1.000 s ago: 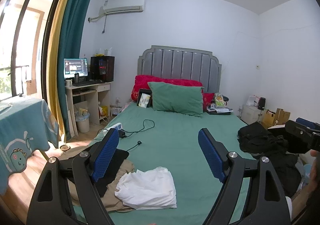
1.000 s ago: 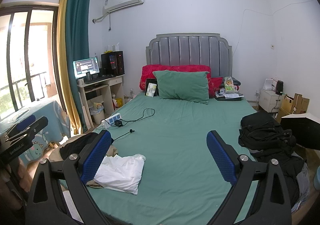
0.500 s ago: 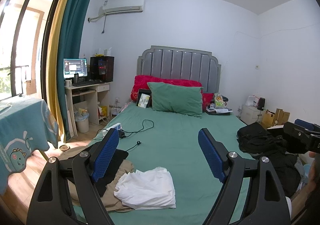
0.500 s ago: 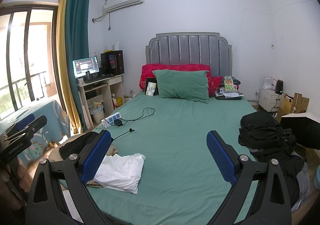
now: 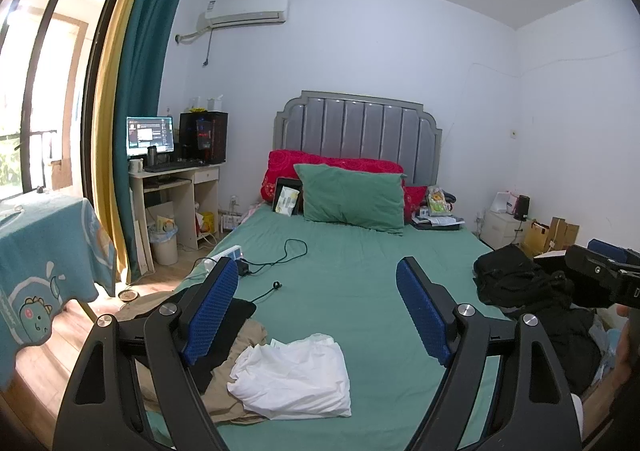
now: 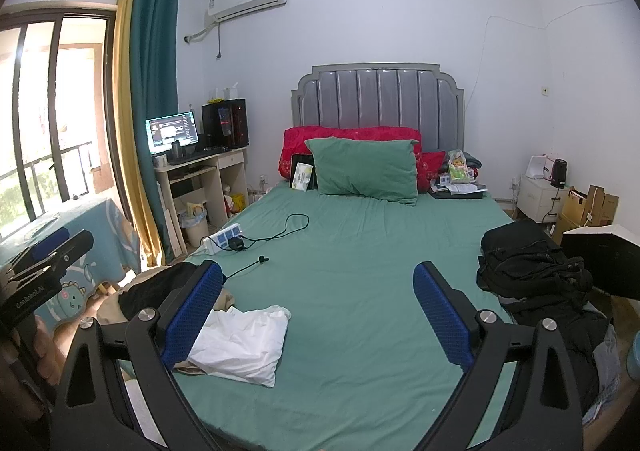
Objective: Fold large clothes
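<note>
Bedsheet lies bare through the middle. Three garments pile at its near left edge: white, tan, black; perhaps more dark clothes right. Both tongs, left and right, gape wide, empty.

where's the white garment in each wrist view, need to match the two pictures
Left wrist view: the white garment lies crumpled low and centre-left on the green sheet, just right of the left blue pad, partly over a tan garment.
Right wrist view: the white garment sits lower left, its near-left part hidden behind the left blue pad.
Shared landmark: the green pillow against the headboard.
</note>
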`<state>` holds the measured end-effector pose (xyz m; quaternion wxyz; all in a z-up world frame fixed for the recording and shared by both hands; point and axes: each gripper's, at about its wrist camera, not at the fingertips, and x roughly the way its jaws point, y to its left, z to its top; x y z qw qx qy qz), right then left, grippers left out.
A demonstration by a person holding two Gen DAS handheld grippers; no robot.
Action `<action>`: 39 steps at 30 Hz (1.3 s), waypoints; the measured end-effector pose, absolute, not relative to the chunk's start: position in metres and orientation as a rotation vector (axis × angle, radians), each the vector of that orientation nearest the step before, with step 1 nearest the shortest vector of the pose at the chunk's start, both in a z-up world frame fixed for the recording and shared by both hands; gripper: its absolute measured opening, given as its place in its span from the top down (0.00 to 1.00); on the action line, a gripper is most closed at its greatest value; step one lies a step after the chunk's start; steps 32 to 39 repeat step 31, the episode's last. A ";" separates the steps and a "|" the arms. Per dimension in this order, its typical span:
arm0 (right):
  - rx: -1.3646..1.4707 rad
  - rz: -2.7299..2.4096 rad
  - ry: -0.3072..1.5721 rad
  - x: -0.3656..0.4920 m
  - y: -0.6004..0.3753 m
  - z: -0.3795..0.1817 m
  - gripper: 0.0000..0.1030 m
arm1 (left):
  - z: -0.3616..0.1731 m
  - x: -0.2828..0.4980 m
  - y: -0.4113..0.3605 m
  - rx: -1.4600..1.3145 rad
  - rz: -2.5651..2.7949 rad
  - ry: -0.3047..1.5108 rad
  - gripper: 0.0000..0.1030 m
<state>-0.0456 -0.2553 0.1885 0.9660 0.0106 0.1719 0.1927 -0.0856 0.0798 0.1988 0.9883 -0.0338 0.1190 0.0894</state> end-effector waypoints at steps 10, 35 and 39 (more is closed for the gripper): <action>0.022 0.391 0.348 -0.045 -0.255 0.189 0.07 | 0.197 -0.085 0.079 -0.068 0.174 0.239 0.18; 0.021 0.389 0.353 -0.045 -0.258 0.188 0.07 | 0.188 -0.083 0.073 -0.063 0.155 0.251 0.18; 0.021 0.389 0.353 -0.045 -0.258 0.188 0.07 | 0.188 -0.083 0.073 -0.063 0.155 0.251 0.18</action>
